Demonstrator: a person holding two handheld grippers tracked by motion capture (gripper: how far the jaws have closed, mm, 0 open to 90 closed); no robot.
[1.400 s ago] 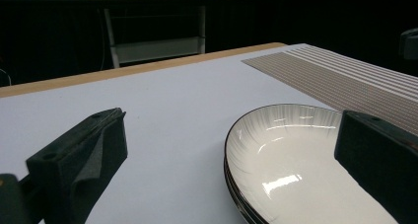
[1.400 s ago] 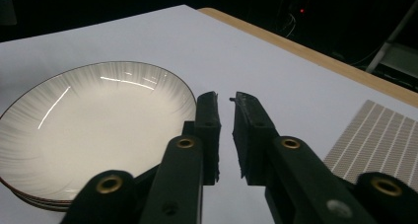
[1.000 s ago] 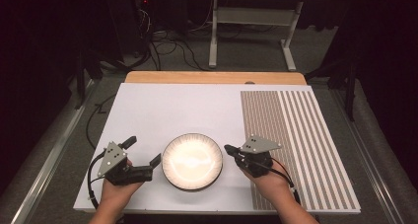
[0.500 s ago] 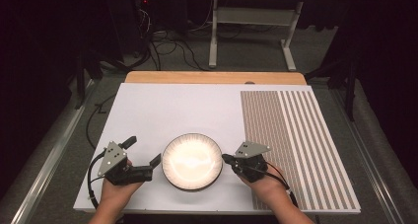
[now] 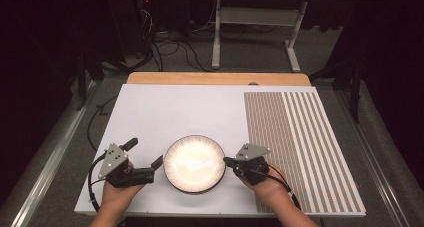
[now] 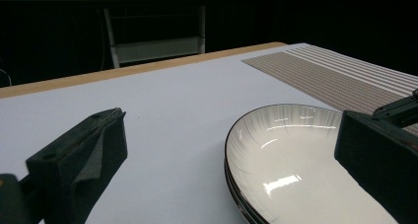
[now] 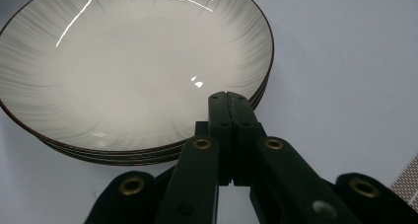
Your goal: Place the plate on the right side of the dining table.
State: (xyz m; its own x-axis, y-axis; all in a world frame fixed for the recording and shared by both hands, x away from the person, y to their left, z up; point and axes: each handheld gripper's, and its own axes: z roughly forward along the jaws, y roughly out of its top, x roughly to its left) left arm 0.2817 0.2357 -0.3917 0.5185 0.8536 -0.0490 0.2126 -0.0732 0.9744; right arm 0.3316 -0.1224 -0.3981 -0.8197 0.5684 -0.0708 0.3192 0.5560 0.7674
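Three stacked plates (image 7: 148,61), lower rims barely distinguishable.

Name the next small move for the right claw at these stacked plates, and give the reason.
Probably nudge the right claw forward so its tip slips under the top plate. Its jaws are shut, pressed together at the rim, and several rims show stacked beneath in the right gripper view. The left claw stands open at the opposite side, its jaws astride the rim, ready to steady the stack.

plates (image 5: 194,163): white, grey radial streaks, dark rim | mat (image 5: 165,112): pale lilac-white | placemat (image 5: 300,147): brown-white stripes | jaws: black
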